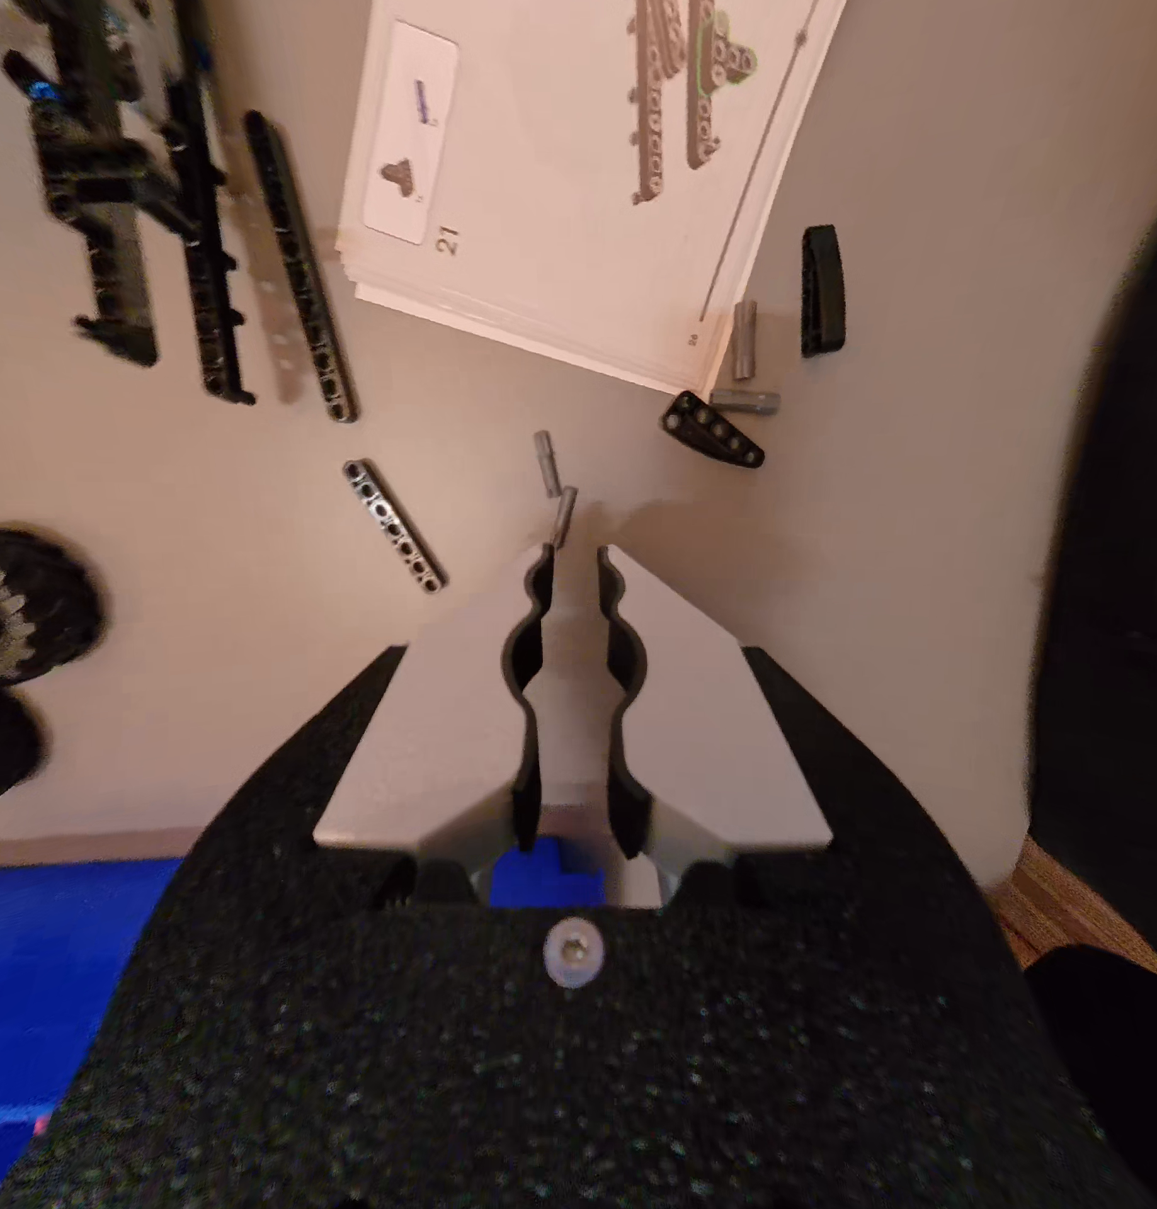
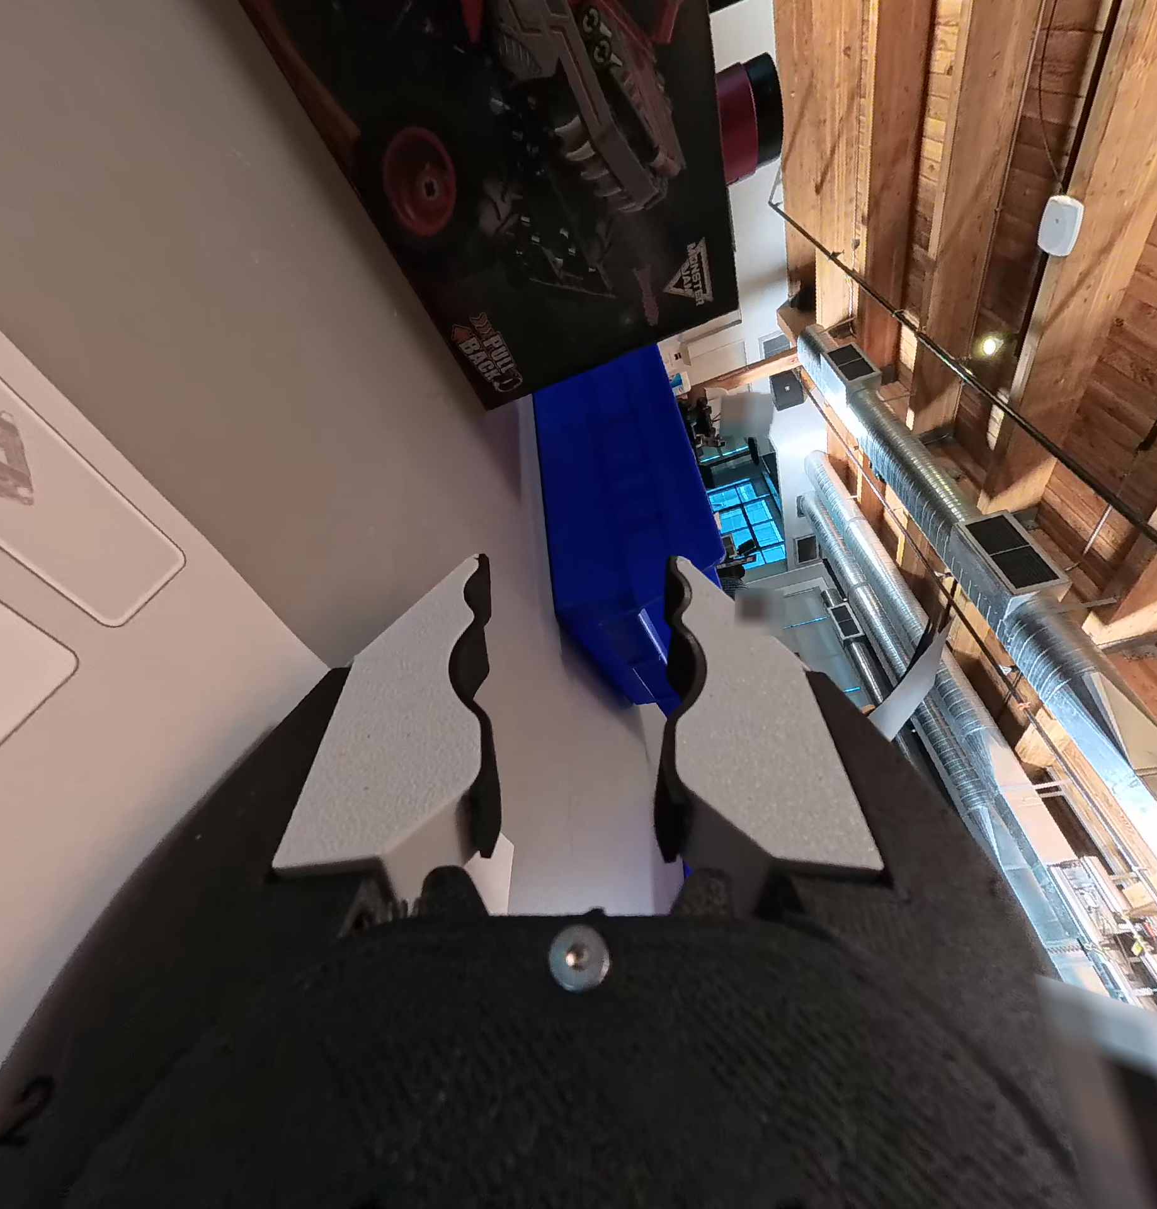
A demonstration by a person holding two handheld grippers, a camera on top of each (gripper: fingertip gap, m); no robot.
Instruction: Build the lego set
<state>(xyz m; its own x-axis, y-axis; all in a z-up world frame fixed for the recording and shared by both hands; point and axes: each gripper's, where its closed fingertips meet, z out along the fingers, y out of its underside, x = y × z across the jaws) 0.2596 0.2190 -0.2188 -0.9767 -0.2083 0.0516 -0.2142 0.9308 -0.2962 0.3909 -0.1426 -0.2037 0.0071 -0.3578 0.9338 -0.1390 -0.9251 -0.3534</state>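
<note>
In the left wrist view my left gripper (image 1: 576,553) hovers over the table with its jaws a narrow gap apart and nothing between them. Two small grey pins (image 1: 556,484) lie just beyond its left fingertip (image 1: 544,562). A short black beam (image 1: 394,525) lies to the left. A long black beam (image 1: 301,262) and a black partial assembly (image 1: 124,196) lie at the far left. The open instruction booklet (image 1: 562,183) lies ahead. My right gripper (image 2: 579,566) is open and empty, above the table edge.
Black tyres (image 1: 19,608) lie at the left edge. A black triangular piece (image 1: 712,428), grey connectors (image 1: 744,340) and a curved black panel (image 1: 822,291) lie by the booklet's corner. A blue bin (image 2: 621,497) and the set's box (image 2: 530,183) stand ahead of the right gripper. The grippers' ends are close to 40 centimeters from one another. Between my left fingertips and the black triangular piece (image 1: 712,428) there is roughly 7 centimeters.
</note>
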